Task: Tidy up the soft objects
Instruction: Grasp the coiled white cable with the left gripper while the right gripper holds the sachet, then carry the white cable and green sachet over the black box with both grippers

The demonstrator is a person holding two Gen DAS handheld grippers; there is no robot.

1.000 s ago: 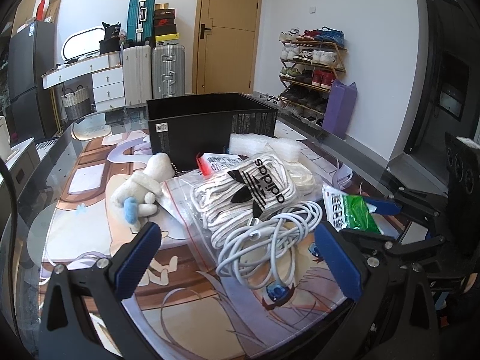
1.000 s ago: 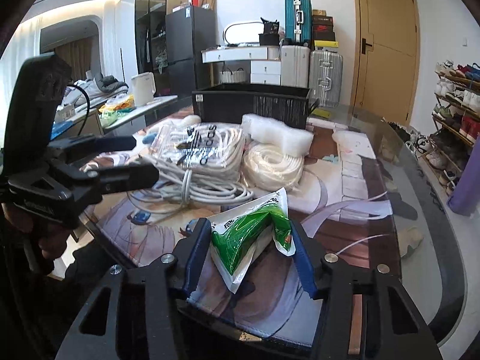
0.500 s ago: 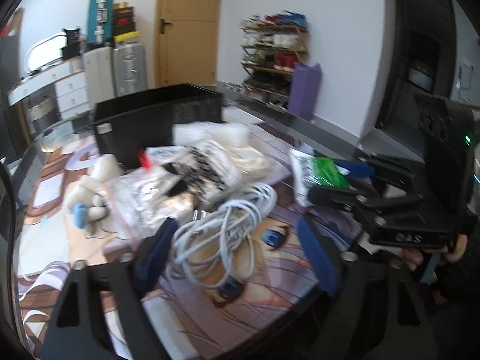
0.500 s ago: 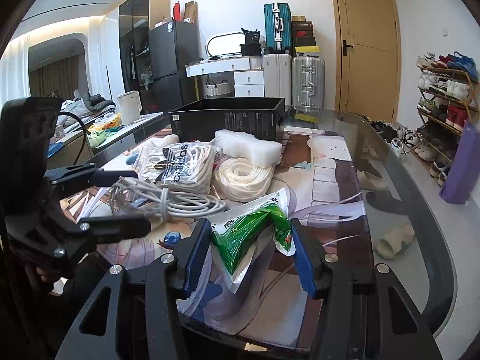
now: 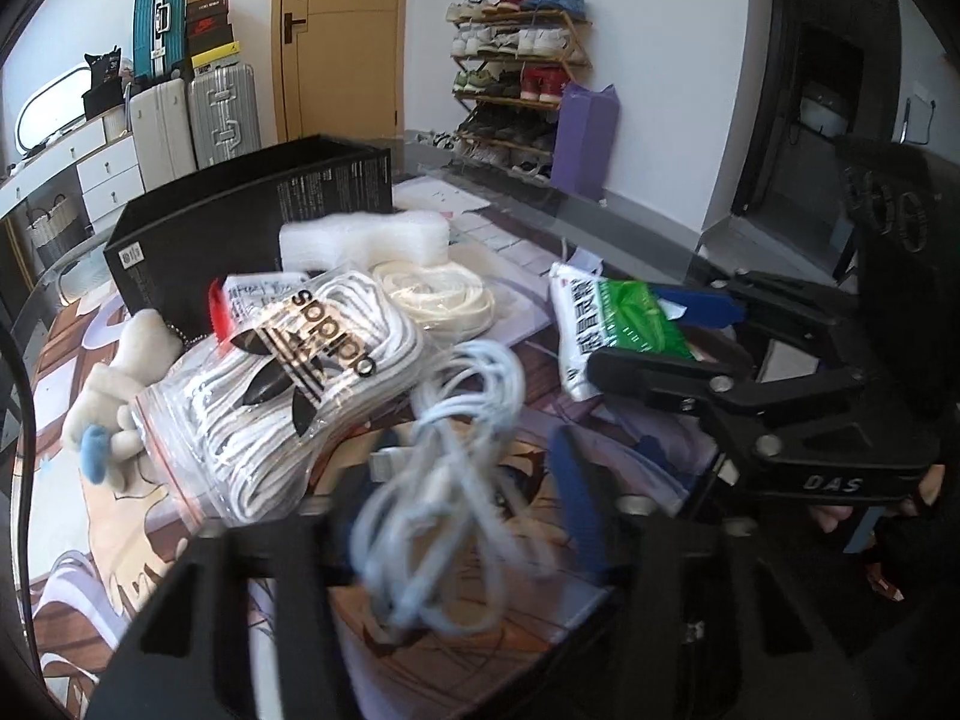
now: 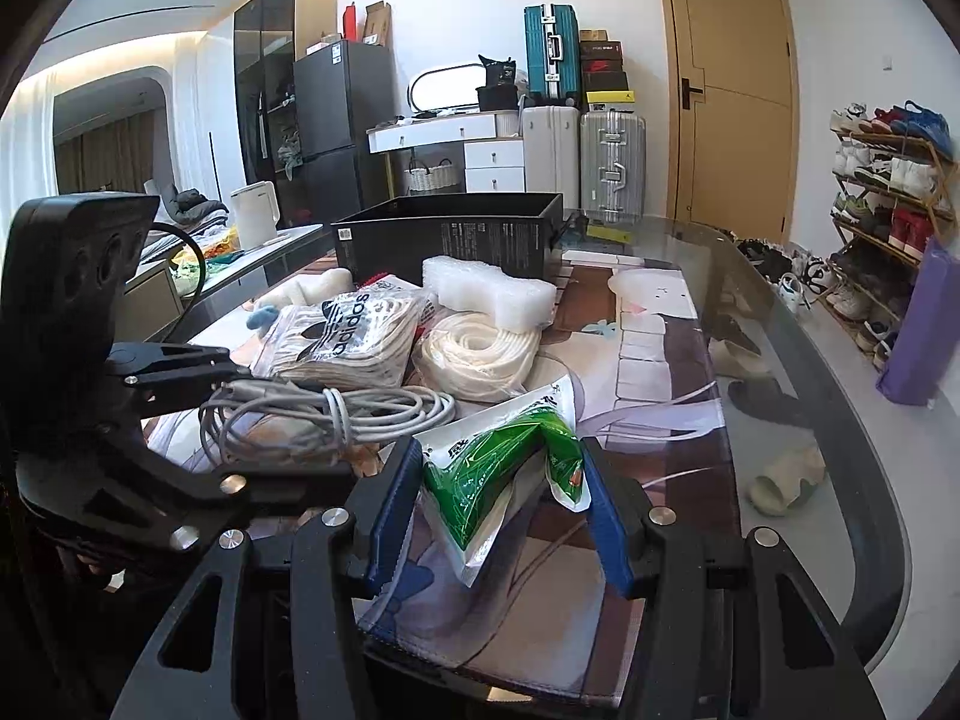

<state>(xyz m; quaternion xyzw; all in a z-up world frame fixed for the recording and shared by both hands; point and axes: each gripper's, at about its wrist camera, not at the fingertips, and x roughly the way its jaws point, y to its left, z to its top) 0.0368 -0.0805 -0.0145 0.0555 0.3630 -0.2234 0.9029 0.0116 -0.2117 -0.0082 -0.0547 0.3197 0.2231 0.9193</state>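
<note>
My left gripper is closed around a coiled white cable, which shows blurred between its blue pads; the cable also shows in the right wrist view. My right gripper is shut on a green and white packet, also seen in the left wrist view. On the printed mat lie an adidas bag of white laces, a bag of cream rope, a white foam block and a white plush toy. A black open box stands behind them.
The glass table edge curves along the right. A shoe rack, a purple bag, suitcases and a door stand beyond. Slippers lie under the glass.
My left gripper has moved forward and closed around the white cable, which now sits blurred between its pads. My right gripper still holds the green packet.
</note>
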